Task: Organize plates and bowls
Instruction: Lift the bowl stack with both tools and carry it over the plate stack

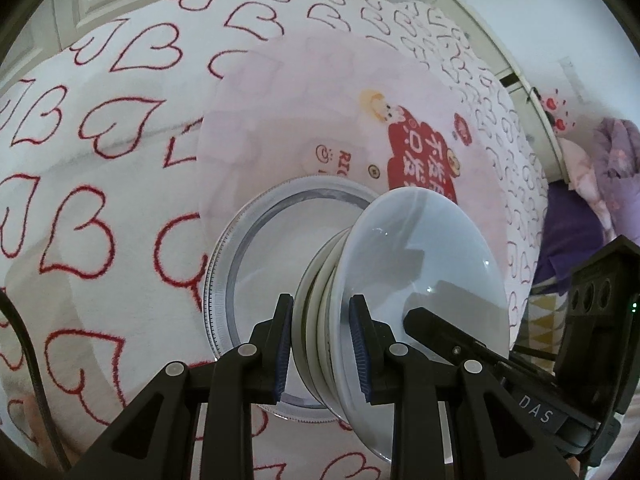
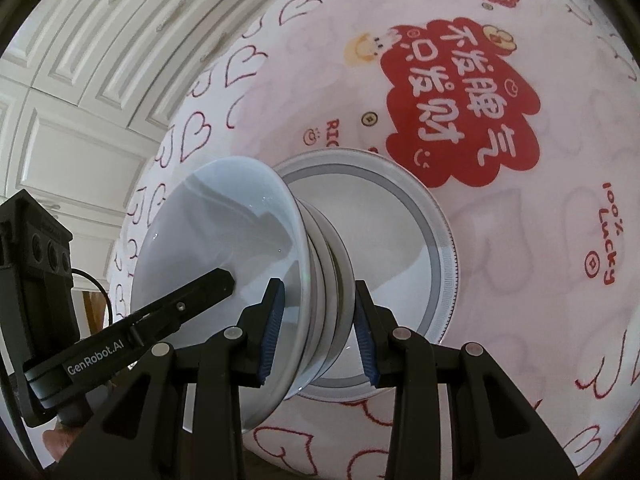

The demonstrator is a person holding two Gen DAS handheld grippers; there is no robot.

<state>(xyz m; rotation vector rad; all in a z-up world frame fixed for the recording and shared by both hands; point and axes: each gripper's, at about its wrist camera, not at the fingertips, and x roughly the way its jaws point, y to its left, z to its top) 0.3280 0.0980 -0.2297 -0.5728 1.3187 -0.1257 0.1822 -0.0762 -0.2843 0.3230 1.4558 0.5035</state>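
Observation:
A stack of white bowls is held on its side, the top bowl's hollow facing right in the left wrist view and left in the right wrist view. Behind it lies a white plate with a grey ring, also in the right wrist view, on a pink mat. My left gripper is shut on the rims of the stacked bowls. My right gripper is shut on the same stack from the other side. Each view shows the other gripper's finger inside the top bowl.
A pink mat with a red cartoon print lies on a white cloth with red hearts. White panelled doors stand behind. Purple fabric lies at the right.

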